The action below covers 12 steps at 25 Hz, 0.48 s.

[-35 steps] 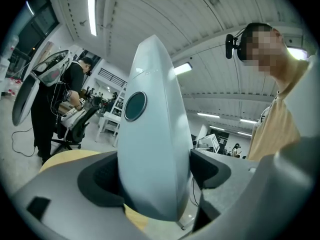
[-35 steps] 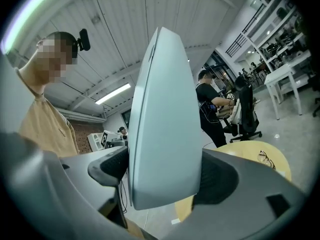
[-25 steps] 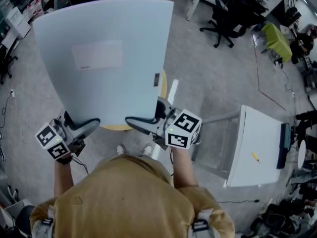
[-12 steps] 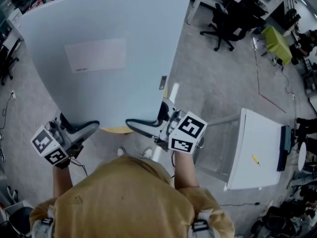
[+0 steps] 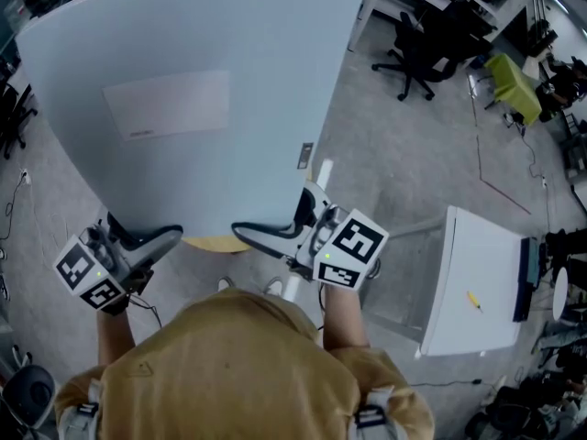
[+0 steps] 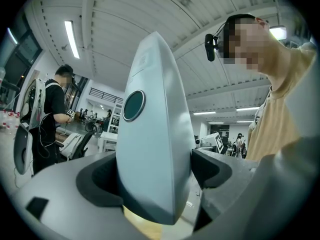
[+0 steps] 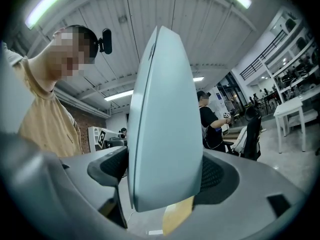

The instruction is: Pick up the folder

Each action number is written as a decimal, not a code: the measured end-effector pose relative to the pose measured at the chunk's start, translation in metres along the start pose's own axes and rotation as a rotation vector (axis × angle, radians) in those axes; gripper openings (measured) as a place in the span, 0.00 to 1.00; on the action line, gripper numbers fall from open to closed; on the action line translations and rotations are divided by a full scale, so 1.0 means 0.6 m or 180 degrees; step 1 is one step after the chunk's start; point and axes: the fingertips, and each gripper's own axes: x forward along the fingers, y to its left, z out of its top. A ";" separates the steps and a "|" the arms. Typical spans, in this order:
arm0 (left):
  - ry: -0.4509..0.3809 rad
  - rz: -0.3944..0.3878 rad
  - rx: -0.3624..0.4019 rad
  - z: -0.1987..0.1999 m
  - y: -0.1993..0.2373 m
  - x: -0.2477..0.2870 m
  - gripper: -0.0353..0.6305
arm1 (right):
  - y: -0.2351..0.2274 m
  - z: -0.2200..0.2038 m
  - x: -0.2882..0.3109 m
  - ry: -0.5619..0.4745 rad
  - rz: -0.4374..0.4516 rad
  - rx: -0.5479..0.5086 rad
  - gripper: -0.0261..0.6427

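Head view: left gripper (image 5: 170,234) and right gripper (image 5: 248,229) grip folder (image 5: 202,99) (pale blue) above floor (image 5: 404,154).

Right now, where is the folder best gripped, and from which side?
The folder is broad and thin: grip its near edge from the person's side, jaws across its thickness, as the left hand-held gripper and right hand-held gripper do near each corner.

The floor (image 5: 413,154) is grey and smooth, with a thin dark line across it at the far right. A black office chair (image 5: 417,49) stands far on the right, near a yellow-green object (image 5: 514,81), and a white bench (image 5: 477,282) stands nearer on the right. Above is a ribbed white ceiling (image 6: 125,14) with long light strips (image 6: 71,39).
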 end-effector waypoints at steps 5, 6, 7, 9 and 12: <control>-0.0067 -0.0014 0.0041 0.011 -0.003 0.000 0.68 | 0.006 0.016 0.000 -0.0013 -0.0015 -0.0130 0.59; -0.0075 -0.0017 0.0047 0.013 -0.003 0.000 0.68 | 0.007 0.019 0.000 -0.0013 -0.0019 -0.0147 0.59; -0.0080 -0.0018 0.0052 0.015 -0.003 0.000 0.68 | 0.007 0.021 0.000 -0.0012 -0.0023 -0.0161 0.59; -0.0088 -0.0018 0.0061 0.017 -0.003 0.001 0.69 | 0.007 0.023 0.000 -0.0015 -0.0030 -0.0183 0.59; -0.0088 -0.0023 0.0071 0.018 -0.002 0.002 0.69 | 0.007 0.025 0.000 -0.0017 -0.0045 -0.0206 0.59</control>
